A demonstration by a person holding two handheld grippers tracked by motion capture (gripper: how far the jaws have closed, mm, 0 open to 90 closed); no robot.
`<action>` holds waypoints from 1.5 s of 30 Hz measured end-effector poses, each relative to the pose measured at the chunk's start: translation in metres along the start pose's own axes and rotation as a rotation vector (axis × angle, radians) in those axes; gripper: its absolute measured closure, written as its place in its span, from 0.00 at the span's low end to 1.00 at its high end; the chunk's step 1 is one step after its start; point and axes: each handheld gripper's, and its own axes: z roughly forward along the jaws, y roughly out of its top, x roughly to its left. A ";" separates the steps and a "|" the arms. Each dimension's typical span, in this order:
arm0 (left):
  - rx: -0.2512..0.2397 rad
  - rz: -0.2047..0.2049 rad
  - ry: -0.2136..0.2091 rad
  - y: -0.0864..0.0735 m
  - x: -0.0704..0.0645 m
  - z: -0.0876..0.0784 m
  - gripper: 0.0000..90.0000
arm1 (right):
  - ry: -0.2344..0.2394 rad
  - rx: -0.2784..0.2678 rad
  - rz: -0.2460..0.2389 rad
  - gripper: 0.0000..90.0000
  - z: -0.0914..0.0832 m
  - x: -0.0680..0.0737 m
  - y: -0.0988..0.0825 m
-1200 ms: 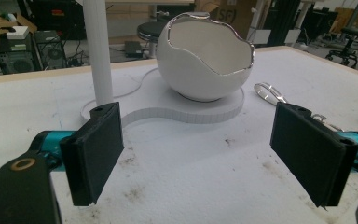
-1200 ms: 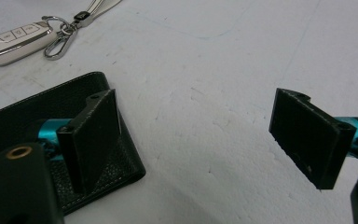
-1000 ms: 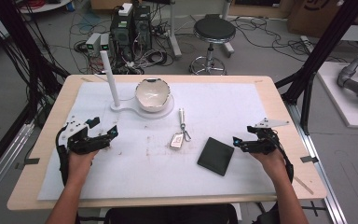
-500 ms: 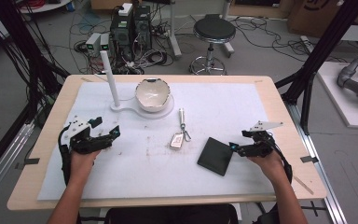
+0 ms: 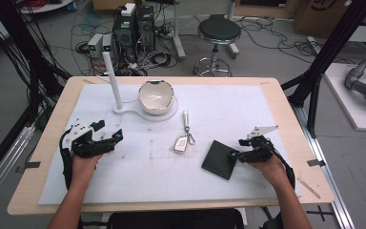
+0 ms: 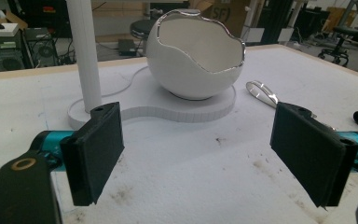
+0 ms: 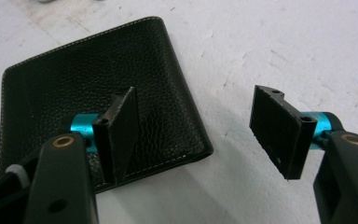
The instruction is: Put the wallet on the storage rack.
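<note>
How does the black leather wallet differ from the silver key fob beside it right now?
The black leather wallet is a broad, dark, flat square; the silver key fob is small, pale and shiny. The wallet's edge sits between the right gripper's open jaws, which have just been closing; the fob lies untouched. Both rest on the white mat.

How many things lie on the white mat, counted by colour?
White: 2, the egg-shaped bowl and the stand with a post
Black: 1, the wallet
Silver: 1, the key fob with its keyring
Total: 4
</note>
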 end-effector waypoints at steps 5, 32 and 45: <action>0.004 0.000 -0.004 0.000 -0.001 0.000 0.19 | 0.014 0.005 0.016 0.38 0.004 -0.002 0.000; 0.028 -0.003 -0.019 -0.003 -0.004 0.004 0.20 | 0.238 0.018 0.118 0.71 0.009 -0.019 -0.005; 0.026 -0.013 -0.030 -0.003 -0.002 0.003 0.22 | 0.261 -0.048 0.135 0.91 0.000 -0.017 -0.002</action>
